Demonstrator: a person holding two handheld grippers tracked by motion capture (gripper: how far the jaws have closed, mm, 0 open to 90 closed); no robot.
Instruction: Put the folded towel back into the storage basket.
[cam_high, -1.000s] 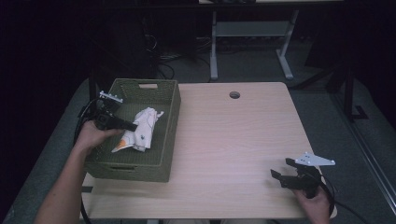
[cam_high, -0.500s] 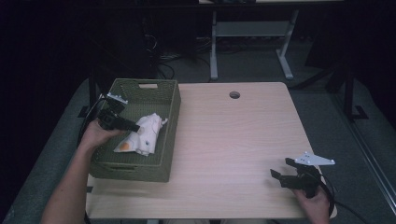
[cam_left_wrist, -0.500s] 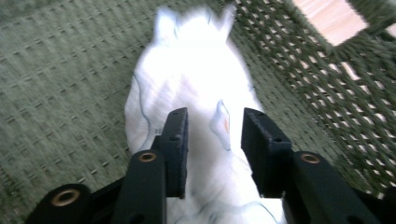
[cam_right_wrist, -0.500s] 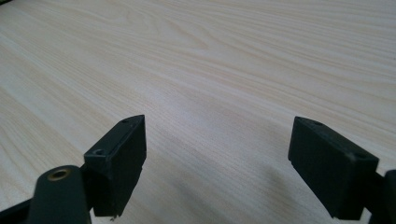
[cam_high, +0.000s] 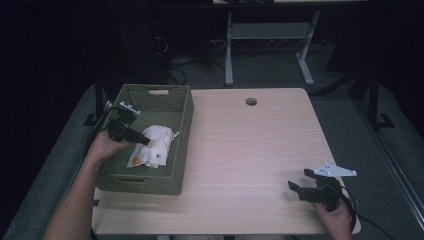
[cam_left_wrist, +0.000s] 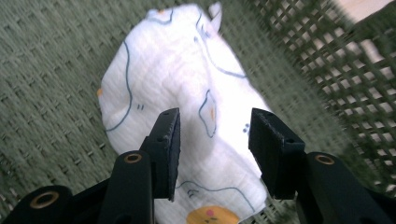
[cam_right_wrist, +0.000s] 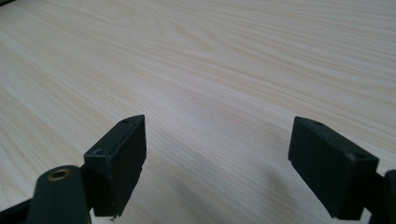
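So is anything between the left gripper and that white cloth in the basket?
Nothing visible. The left gripper hangs open right over the white cloth, jaws on either side of its bulge, inside the green basket.

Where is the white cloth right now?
In the high view the cloth lies inside the green basket on the table's left side, toward the basket's right wall. The left gripper hangs just over it, fingers open.
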